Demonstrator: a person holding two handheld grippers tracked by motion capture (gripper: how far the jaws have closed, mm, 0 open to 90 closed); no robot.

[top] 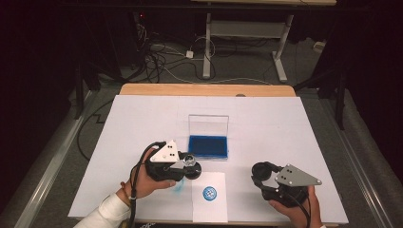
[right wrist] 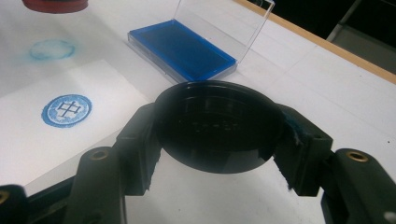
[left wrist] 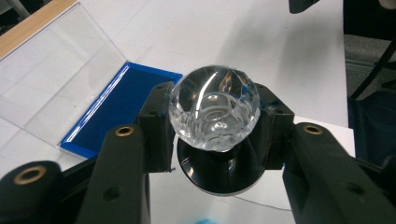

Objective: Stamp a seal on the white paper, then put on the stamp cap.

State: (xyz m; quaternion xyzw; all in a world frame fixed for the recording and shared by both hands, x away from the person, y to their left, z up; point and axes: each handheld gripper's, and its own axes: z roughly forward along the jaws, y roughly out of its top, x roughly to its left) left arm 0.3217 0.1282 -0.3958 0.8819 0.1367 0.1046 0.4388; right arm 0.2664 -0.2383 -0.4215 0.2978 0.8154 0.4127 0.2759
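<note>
**Stamp and cap held apart over the white tabletop**

In the high view, the white tabletop (top: 285,123) carried an open ink pad case (top: 208,146) near its middle, the clear lid standing upright at the far side and the blue pad lying flat on the near side. A white paper sheet (top: 209,209) lay at the near edge, bearing a round blue stamp print (top: 209,192). A faint blue smudge (top: 178,188) marked the tabletop just left of the sheet. The left hand-held gripper (top: 192,165) sat to the left of the sheet, near the pad's near-left corner, clamped on a stamp with a clear knob. The right hand-held gripper (top: 260,172) was held well to the right of the sheet, closed on a dark round cap.

In the left gripper view, the two black jaws pressed against either side of the faceted clear stamp (left wrist: 214,108), whose black round base flared out below the knob. The blue pad (left wrist: 119,107) and its clear lid lay beyond on the left.

In the right gripper view, the jaws gripped a black round cap (right wrist: 217,133) from both sides, its hollow open side facing the camera. Blue ink stained the inner edge of the right jaw. Beyond it lay the paper sheet (right wrist: 28,140) with its ringed blue print (right wrist: 67,110) at left, the faint smudge (right wrist: 52,49) farther off, and the open ink pad case (right wrist: 182,49) at the far middle.
</note>
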